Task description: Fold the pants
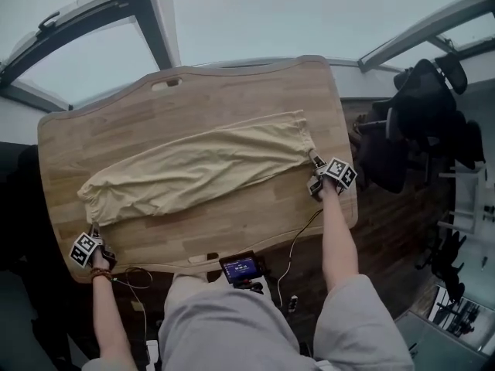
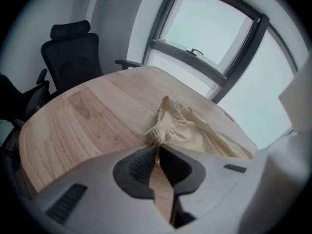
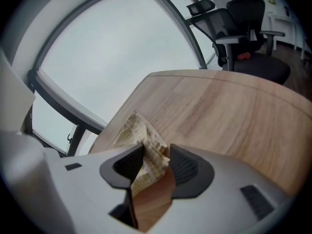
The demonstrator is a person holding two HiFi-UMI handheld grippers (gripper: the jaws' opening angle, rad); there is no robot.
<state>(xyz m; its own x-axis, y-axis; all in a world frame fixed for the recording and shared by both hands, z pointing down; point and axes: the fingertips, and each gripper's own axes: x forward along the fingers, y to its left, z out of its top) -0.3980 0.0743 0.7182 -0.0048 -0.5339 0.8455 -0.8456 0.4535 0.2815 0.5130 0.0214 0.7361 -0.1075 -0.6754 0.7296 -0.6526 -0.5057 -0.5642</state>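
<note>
Quickly: tan pants [image 1: 201,172] lie stretched flat across the middle of the wooden table [image 1: 232,91], running from lower left to upper right. Left gripper [image 1: 93,229] at lower left pinches the pants' corner, jaws nearly together on the fabric. Right gripper [image 1: 315,163] at right edge has its jaws apart, with the other end's cloth loose between them.

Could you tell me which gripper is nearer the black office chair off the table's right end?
Right. The right gripper is at the end facing the black office chair; the left gripper, the opposite end.
</note>
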